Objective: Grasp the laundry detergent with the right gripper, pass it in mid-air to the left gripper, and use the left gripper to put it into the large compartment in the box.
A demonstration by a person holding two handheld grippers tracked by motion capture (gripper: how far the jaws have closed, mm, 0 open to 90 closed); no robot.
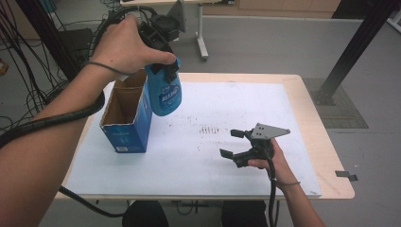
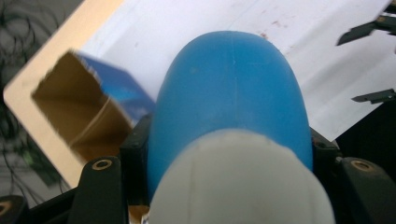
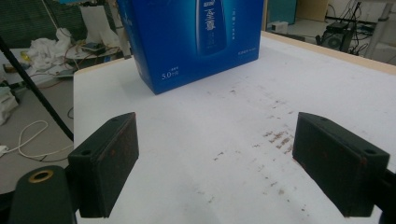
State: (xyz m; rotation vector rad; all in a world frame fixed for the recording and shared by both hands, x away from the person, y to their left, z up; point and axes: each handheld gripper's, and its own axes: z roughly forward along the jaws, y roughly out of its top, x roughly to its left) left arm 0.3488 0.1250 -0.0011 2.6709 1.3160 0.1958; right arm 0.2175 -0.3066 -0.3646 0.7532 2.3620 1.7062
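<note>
We are observing a blue bottle [image 1: 164,94] with a white cap end, hanging upright in the air just beside the upper right edge of the blue carton [image 1: 126,127], clear of the table surface. The carton is standing upright on the white sheet near the table's left side, its top flaps standing open and showing a bare brown interior; white print is showing on its blue faces.

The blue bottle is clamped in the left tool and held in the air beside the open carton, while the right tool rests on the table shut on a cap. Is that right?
Not quite. The right tool is open and holds nothing: the right gripper view shows only bare white table between its jaws. The rest stands: the left tool clamps the blue bottle in the air beside the open carton.
</note>
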